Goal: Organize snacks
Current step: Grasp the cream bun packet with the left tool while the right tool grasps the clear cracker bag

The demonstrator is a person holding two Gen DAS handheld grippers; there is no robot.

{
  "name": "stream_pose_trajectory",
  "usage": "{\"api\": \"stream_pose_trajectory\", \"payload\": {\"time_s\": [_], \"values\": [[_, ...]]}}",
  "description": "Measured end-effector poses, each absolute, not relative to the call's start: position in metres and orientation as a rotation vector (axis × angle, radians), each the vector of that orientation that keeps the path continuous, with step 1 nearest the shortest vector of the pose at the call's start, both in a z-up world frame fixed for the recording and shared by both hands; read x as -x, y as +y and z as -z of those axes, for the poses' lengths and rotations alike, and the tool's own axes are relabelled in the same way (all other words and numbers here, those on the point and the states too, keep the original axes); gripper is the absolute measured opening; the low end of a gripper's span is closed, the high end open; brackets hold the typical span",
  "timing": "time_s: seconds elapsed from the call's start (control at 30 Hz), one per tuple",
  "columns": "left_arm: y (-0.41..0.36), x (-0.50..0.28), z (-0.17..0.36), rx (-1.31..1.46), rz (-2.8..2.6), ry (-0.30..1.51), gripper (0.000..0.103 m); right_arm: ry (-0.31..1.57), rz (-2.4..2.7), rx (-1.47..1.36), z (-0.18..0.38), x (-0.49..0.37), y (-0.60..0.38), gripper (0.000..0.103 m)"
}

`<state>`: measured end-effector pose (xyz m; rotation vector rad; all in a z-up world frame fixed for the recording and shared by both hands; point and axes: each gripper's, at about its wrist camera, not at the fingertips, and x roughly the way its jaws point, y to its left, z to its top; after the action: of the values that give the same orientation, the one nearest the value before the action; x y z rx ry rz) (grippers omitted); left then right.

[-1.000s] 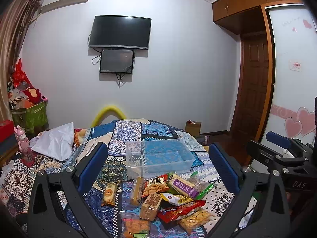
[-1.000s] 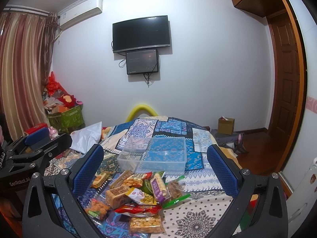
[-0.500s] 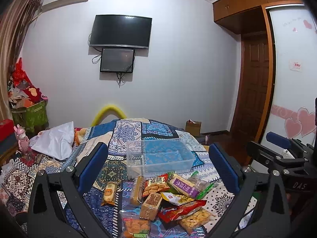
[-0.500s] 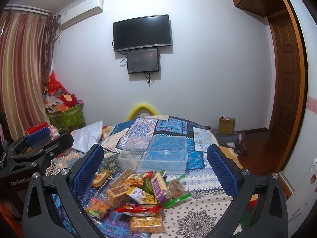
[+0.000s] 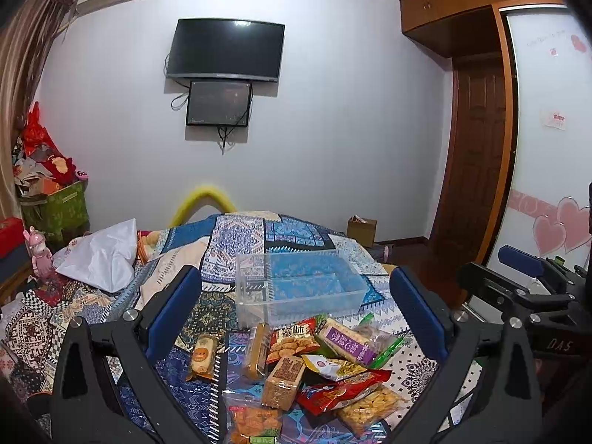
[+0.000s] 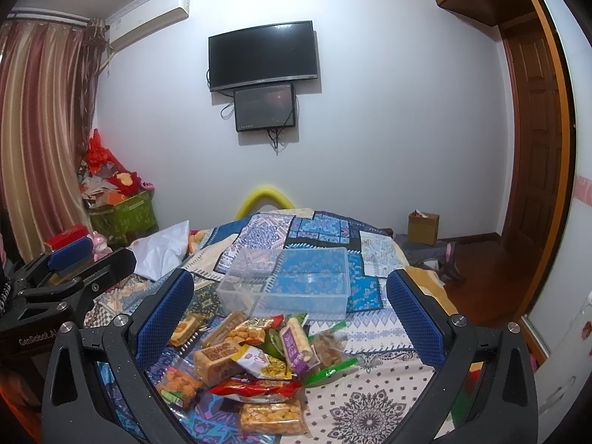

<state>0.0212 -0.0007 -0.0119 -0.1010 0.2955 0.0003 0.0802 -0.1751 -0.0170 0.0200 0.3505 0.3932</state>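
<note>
**Snacks wait, bin empty**

Nothing has shifted noticeably since a second ago: both grippers hover level over the bed, aimed at the pile. Left gripper (image 5: 296,310) and right gripper (image 6: 290,307) stand spread wide, holding nothing. The snack packets (image 6: 255,366) lie heaped on the patterned bedspread (image 6: 370,418), just before the clear bin (image 6: 296,288). They look light, crinkly and slippery; pinching a packet across its middle seems safest.

A black television (image 5: 225,50) hangs on the white wall with a smaller dark screen (image 5: 218,103) just below it. A patchwork quilt (image 6: 325,229) covers the bed. A white pillow (image 5: 101,255) lies at its left, a cardboard box (image 6: 423,227) stands on the floor near the brown door (image 6: 536,140).
</note>
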Motion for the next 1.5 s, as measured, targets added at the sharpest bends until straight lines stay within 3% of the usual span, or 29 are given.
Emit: {"api": "stream_pose_trajectory", "payload": {"time_s": [0.53, 0.9, 0.97, 1.03, 1.1, 1.23, 1.5], "values": [[0.049, -0.080, 0.091, 0.128, -0.084, 0.544, 0.103, 0.544, -0.318, 0.042, 0.074, -0.135, -0.186, 0.103], [0.096, -0.130, 0.156, 0.168, -0.125, 0.726, 0.073, 0.724, -0.351, 0.046, 0.121, -0.182, -0.186, 0.103], [0.104, -0.141, 0.169, 0.181, -0.136, 0.766, 0.072, 0.757, -0.352, 0.043, 0.131, -0.191, -0.187, 0.098], [0.112, -0.151, 0.182, 0.192, -0.152, 0.811, 0.062, 0.797, -0.360, 0.035, 0.139, -0.199, -0.188, 0.088], [0.120, -0.161, 0.192, 0.209, -0.146, 0.845, 0.059, 0.827, -0.366, 0.027, 0.146, -0.206, -0.190, 0.084], [0.132, -0.177, 0.211, 0.250, -0.137, 0.896, 0.050, 0.870, -0.371, 0.017, 0.155, -0.219, -0.189, 0.079], [0.144, -0.197, 0.238, 0.293, -0.096, 0.985, 0.039, 0.920, -0.423, -0.001, 0.166, -0.236, -0.185, 0.079]]}}
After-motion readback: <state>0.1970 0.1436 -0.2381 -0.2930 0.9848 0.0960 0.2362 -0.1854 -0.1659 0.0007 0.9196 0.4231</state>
